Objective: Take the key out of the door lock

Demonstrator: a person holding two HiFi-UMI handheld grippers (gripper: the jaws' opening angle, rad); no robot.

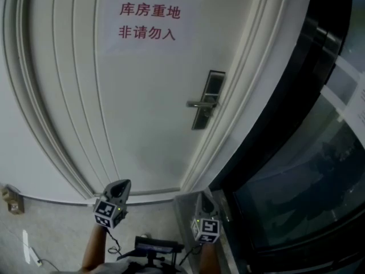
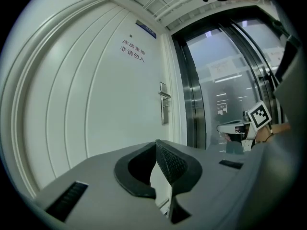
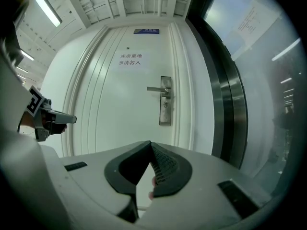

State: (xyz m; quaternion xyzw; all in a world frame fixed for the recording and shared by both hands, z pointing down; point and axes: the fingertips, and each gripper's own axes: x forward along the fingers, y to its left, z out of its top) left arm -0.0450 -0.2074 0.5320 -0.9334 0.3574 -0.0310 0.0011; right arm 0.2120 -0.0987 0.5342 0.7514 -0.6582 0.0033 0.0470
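Note:
A white door [image 1: 142, 96] carries a metal lock plate [image 1: 206, 99] with a lever handle [image 1: 199, 103]. A small key [image 3: 165, 104] seems to hang at the keyhole under the handle, too small to make out well. Both grippers are held low and well back from the door. My left gripper [image 1: 120, 185] points at the door's lower middle, its jaws together at the tips and holding nothing. To its right, my right gripper [image 1: 204, 197] is shut and empty as well. The lock plate [image 2: 164, 109] is small and far off in the left gripper view.
A paper sign with red characters [image 1: 149, 21] is stuck high on the door. A dark metal frame [image 1: 296, 84] and glass wall [image 1: 308, 176] run along the right. A small box [image 1: 12, 200] and a white strip [image 1: 26, 238] lie on the floor at the left.

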